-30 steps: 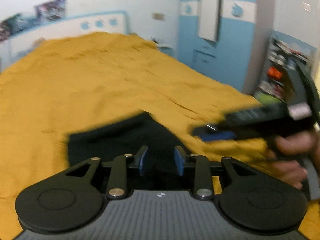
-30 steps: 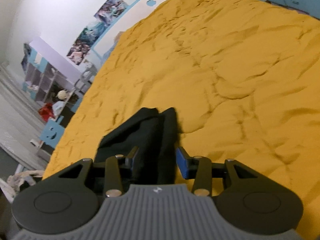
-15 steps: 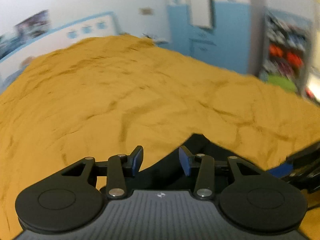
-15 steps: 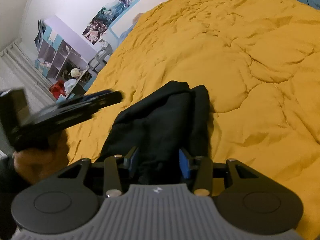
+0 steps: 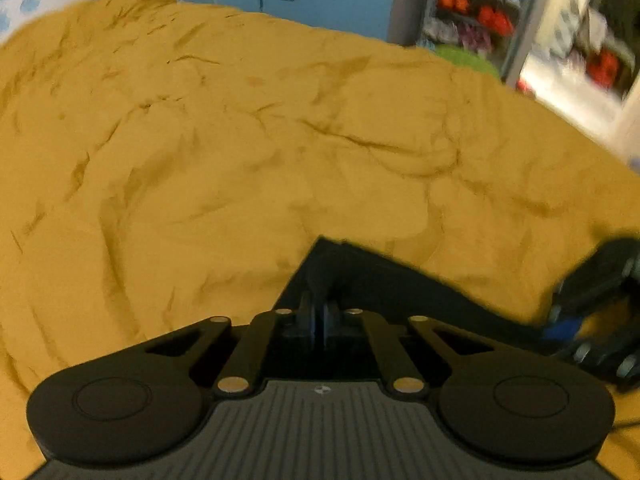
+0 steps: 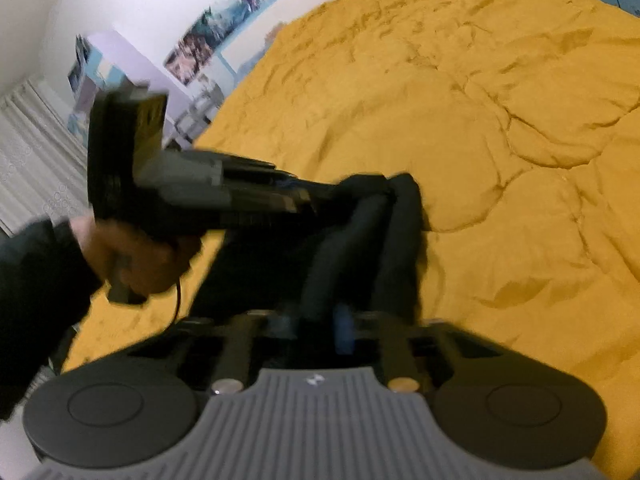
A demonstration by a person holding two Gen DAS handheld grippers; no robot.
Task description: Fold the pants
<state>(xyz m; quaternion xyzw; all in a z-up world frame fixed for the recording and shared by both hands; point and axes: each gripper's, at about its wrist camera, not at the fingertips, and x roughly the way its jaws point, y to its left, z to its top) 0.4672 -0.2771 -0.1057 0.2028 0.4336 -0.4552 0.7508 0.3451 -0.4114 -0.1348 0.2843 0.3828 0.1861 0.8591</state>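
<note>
Pants (image 6: pixel 360 248), black, lie bunched on the yellow bedspread (image 5: pixel 240 140); left gripper (image 5: pixel 319 322) and right gripper (image 6: pixel 316 326) each pinch their cloth, shelves (image 5: pixel 472 20) beyond the bedspread.

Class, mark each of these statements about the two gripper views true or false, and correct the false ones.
1. The pants are black. True.
2. The left gripper is wide open. False: its jaws are closed on an edge of the pants.
3. The pants lie on a yellow bedspread. True.
4. The right gripper hangs clear of the pants. False: its jaws are closed on a bunched fold of the black fabric.
5. The bedspread is smooth and flat. False: it is wrinkled all over.
</note>
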